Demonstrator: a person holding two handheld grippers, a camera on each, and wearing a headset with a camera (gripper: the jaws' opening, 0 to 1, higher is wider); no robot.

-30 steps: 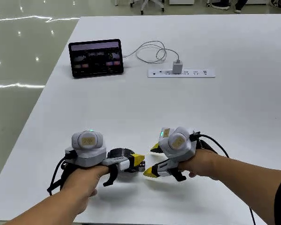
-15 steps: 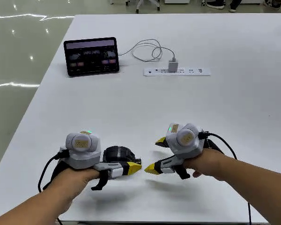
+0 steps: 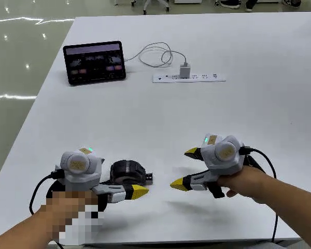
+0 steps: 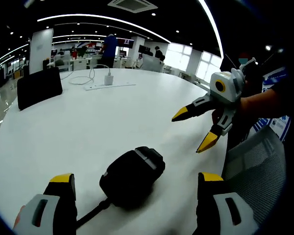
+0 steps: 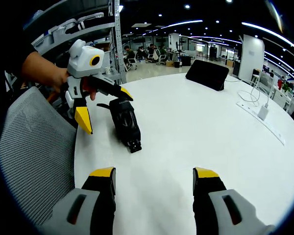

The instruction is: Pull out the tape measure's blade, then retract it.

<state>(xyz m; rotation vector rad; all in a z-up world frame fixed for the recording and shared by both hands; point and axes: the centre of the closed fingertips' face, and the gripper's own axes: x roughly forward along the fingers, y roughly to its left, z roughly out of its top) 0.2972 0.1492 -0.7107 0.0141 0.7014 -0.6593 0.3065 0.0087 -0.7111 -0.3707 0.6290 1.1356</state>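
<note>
The black tape measure (image 3: 127, 171) lies on the white table (image 3: 160, 119) near its front left, with its blade end stub pointing right. My left gripper (image 3: 130, 181) is open, and its yellow-tipped jaws stand either side of the case without touching it. In the left gripper view the tape measure (image 4: 133, 175) sits low between the left gripper (image 4: 137, 178) jaws. My right gripper (image 3: 186, 167) is open and empty, a hand's width to the right. The right gripper view shows the right gripper (image 5: 154, 172) facing the tape measure (image 5: 123, 120) and the left gripper (image 5: 104, 108).
A dark tablet (image 3: 93, 62) stands at the back left. A white power strip (image 3: 189, 78) with a charger and a looped cable (image 3: 155, 54) lies behind the middle. The table's front edge runs just below both hands. A mesh chair (image 5: 34, 161) is beside the table.
The right gripper has drawn away to the right, widening the gap to the tape measure. The left gripper has shifted slightly left and down. The head camera has also moved.
</note>
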